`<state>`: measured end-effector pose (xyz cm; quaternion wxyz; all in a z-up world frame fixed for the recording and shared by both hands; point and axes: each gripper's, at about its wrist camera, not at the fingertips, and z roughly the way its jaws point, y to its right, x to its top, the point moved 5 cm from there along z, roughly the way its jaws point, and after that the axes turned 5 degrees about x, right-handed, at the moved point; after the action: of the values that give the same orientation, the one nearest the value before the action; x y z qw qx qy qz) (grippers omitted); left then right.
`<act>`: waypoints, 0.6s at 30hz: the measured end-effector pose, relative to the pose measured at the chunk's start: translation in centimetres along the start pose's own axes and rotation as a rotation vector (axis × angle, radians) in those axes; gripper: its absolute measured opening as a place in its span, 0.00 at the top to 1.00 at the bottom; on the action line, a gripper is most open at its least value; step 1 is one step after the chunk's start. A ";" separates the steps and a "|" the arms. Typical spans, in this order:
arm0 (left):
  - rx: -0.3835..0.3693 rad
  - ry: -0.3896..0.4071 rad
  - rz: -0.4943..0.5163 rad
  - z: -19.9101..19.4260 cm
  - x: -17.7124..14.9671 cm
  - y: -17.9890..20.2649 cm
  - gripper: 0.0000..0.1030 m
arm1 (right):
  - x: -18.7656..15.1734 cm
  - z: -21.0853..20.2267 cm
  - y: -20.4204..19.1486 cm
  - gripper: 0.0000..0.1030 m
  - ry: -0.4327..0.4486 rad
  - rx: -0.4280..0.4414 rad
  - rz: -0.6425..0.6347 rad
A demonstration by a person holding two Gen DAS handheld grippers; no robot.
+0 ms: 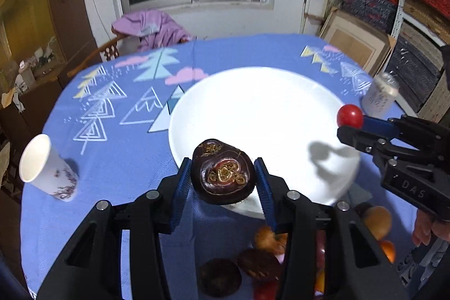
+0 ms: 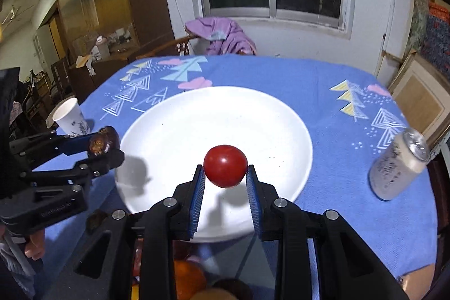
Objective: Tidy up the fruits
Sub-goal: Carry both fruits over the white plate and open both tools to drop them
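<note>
A large white plate [image 1: 267, 103] lies on the blue tablecloth; it also shows in the right wrist view [image 2: 213, 114]. My left gripper [image 1: 223, 179] is shut on a dark purple-brown fruit [image 1: 223, 173] and holds it over the plate's near-left rim; it also shows in the right wrist view [image 2: 105, 145]. My right gripper [image 2: 225, 173] is shut on a red tomato [image 2: 225, 165] above the plate's near part; the tomato also shows in the left wrist view [image 1: 349, 115]. More fruits [image 1: 253, 263], brown, orange and red, lie near the table's front edge.
A white paper cup [image 1: 46, 167] stands at the left of the table. A pale drinks can [image 2: 396, 170] stands at the right of the plate. A chair with a purple garment [image 1: 154, 28] is behind the table. Boxes are stacked at the right.
</note>
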<state>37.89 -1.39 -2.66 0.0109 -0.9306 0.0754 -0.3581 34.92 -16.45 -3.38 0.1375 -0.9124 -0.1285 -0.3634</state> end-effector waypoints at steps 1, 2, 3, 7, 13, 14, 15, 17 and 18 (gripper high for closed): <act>0.004 -0.010 -0.002 0.8 -0.1 -0.1 0.57 | 0.0 0.8 0.2 0.70 -0.017 0.001 0.002; -0.002 -0.021 -0.007 1.8 -0.2 -0.2 0.57 | -0.1 1.4 0.3 0.70 -0.029 0.006 0.000; -0.009 -0.029 -0.008 2.3 -0.2 -0.1 0.57 | -0.4 1.6 0.3 0.70 -0.034 0.007 -0.004; -0.013 -0.051 0.010 4.2 -0.4 0.3 0.57 | -1.0 3.3 0.4 0.70 -0.067 0.009 -0.010; -0.016 -0.050 0.040 5.1 -0.6 1.4 0.54 | -1.3 3.9 0.5 0.70 -0.080 0.012 -0.011; -0.017 -0.048 0.042 5.0 -0.6 1.5 0.53 | -1.3 3.9 0.6 0.70 -0.077 0.013 -0.013; -0.015 -0.044 0.041 4.9 -0.5 1.5 0.52 | -1.2 3.8 0.6 0.70 -0.077 0.012 -0.013; -0.008 -0.035 0.038 4.6 -0.5 1.3 0.36 | -1.2 3.8 0.5 0.70 -0.082 0.014 -0.012; -0.003 -0.022 0.034 4.4 -0.4 1.1 0.34 | -1.2 3.8 0.5 0.70 -0.084 0.013 -0.011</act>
<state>40.39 -2.60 -6.22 0.0163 -0.9331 0.0916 -0.3473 36.60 -15.74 -6.97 0.1360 -0.9252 -0.1416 -0.3248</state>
